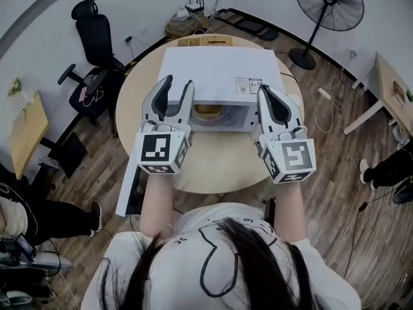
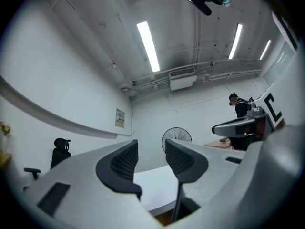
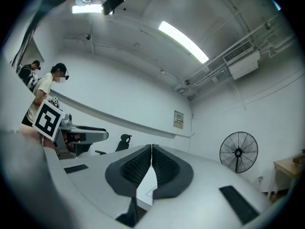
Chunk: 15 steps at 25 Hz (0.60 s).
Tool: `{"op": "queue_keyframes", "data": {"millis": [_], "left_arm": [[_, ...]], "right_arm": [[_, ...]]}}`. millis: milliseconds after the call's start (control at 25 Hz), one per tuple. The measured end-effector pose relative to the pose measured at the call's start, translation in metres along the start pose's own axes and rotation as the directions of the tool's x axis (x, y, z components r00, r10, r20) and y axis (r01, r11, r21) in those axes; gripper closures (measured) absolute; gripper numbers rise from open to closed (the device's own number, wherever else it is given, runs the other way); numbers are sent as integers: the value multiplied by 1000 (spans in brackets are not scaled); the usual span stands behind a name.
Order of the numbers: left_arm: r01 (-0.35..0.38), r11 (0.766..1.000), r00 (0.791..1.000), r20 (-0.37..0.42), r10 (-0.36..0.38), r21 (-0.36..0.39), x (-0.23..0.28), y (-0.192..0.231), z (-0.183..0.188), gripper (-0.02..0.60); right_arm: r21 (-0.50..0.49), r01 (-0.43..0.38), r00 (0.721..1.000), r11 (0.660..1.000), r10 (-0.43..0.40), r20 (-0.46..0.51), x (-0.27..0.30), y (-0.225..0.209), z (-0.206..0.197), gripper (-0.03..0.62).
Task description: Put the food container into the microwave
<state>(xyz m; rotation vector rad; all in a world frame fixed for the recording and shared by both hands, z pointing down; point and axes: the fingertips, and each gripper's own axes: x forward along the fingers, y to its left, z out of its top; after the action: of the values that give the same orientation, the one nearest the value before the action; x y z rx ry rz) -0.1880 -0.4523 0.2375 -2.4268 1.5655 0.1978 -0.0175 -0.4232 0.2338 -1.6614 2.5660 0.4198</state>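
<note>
A white microwave [image 1: 216, 76] stands on the round table [image 1: 213, 166], and its door [image 1: 128, 185] is swung open at the left. Inside the cavity sits a tan food container [image 1: 208, 111], only partly visible. My left gripper [image 1: 179, 82] is held in front of the opening, tilted upward, open and empty. In the left gripper view the left gripper [image 2: 150, 162] shows a clear gap over the microwave's white top [image 2: 155, 187]. My right gripper [image 1: 266, 90] is at the microwave's right front corner. Seen in its own view, the right gripper [image 3: 151, 157] is shut, pads touching, with nothing held.
A black office chair [image 1: 93, 37] stands at the far left and a standing fan [image 1: 329, 5] at the far right. A cardboard box [image 1: 205, 41] lies behind the microwave. Wooden desks flank the room, and other people stand nearby [image 3: 45, 92].
</note>
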Motion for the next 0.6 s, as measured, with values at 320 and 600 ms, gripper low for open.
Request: {"op": "queue_keyframes", "data": {"millis": [320, 600], "left_arm": [[-30, 998, 999, 30, 28, 63, -1, -3, 13, 572], [-22, 997, 999, 35, 19, 75, -5, -8, 18, 572]], "right_arm": [[-6, 11, 1000, 1000, -11, 9, -9, -11, 7, 565], [-11, 19, 1000, 1000, -19, 12, -17, -16, 9, 565]]}}
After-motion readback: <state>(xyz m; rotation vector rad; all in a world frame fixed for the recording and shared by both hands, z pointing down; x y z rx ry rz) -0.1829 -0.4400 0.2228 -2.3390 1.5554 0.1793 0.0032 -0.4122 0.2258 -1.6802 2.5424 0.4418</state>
